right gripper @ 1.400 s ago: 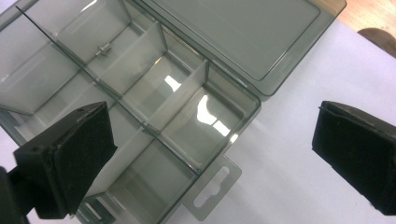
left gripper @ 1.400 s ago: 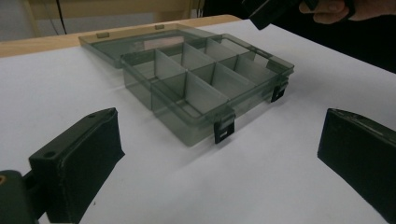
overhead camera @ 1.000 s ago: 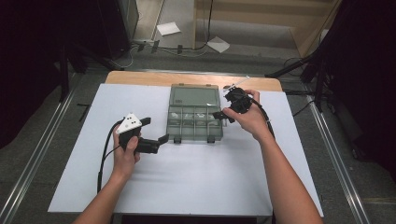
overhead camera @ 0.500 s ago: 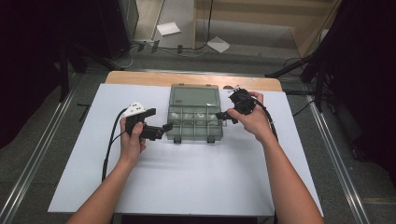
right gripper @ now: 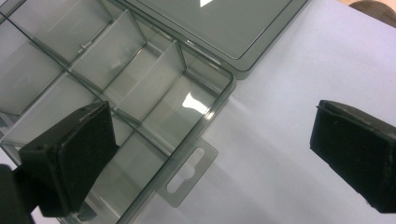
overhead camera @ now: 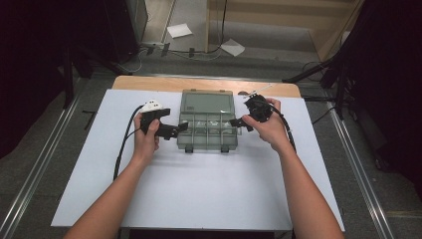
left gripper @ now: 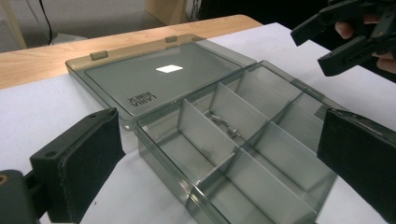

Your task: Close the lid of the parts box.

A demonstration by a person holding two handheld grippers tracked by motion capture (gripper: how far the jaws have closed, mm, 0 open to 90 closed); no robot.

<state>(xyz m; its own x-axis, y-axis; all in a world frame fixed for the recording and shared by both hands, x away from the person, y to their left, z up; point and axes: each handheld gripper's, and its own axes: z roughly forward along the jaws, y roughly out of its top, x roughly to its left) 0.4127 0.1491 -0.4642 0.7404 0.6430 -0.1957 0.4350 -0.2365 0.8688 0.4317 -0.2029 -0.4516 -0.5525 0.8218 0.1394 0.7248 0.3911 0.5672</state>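
A clear grey compartment box [overhead camera: 185, 138] lies open on the white tabletop [overhead camera: 199, 189], its lid [overhead camera: 207, 104] folded flat toward the back. My left gripper [overhead camera: 180, 129] is open at the box's left edge; in its own view the jaws straddle the near corner [left gripper: 219, 158]. A few small metal screws [left gripper: 224, 125] lie in one middle compartment. My right gripper [overhead camera: 239, 123] is open at the box's right edge, one jaw over the compartments and the other over the table [right gripper: 212, 156]. The box's hang tab [right gripper: 187, 172] sticks out between those jaws. The right gripper [left gripper: 336, 42] also shows beyond the box.
A bare wooden strip [overhead camera: 149, 82] runs along the table's far edge behind the lid. Cables trail from both grippers across the white surface. Metal rails [overhead camera: 35, 174] flank the table on the floor, and papers [overhead camera: 179, 31] lie on the floor beyond.
My left gripper has moved right and forward from the open table up to the box's left edge. The right gripper has stayed by the box's right side, dropping slightly.
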